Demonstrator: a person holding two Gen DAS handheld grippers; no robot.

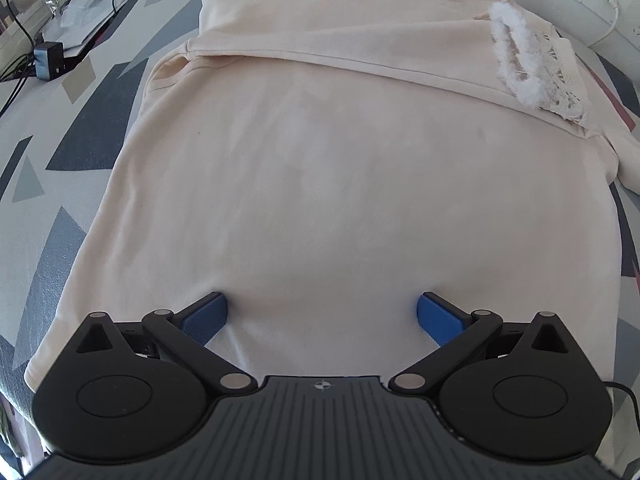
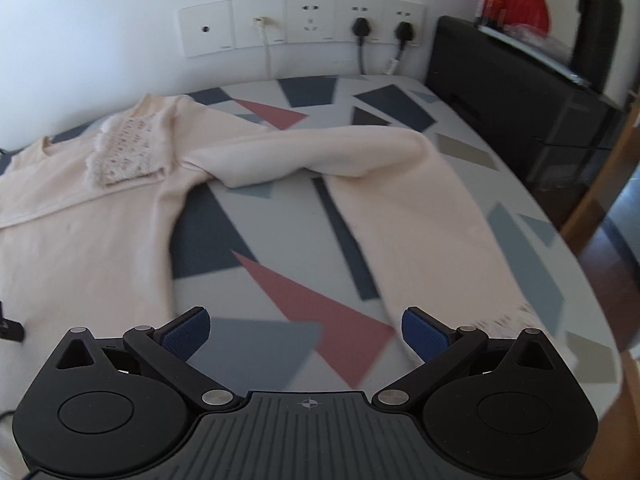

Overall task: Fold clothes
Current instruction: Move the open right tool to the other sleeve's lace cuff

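Now: right tongs [image 2: 306,332] spread, empty; loose sleeve [image 2: 420,220] just right, running lengthwise away. Left tongs [image 1: 322,318] spread over sweater [image 1: 280,180] hem.

So it's a bed [image 2: 304,280] with a geometric-print sheet, light grey with dark blue, grey-blue, beige and dusty red triangles and slabs. Spread flat on it is a cream sweater [image 1: 280,184], back side up as far as I can tell, with one sleeve [image 1: 360,56] folded across the upper part, its fuzzy white lace cuff [image 1: 528,72] lying near the shoulder. The other sleeve [image 2: 420,208] bends out over the sheet. At the far left edge sit a black adapter [image 1: 49,60], cables and some papers [image 1: 80,16].
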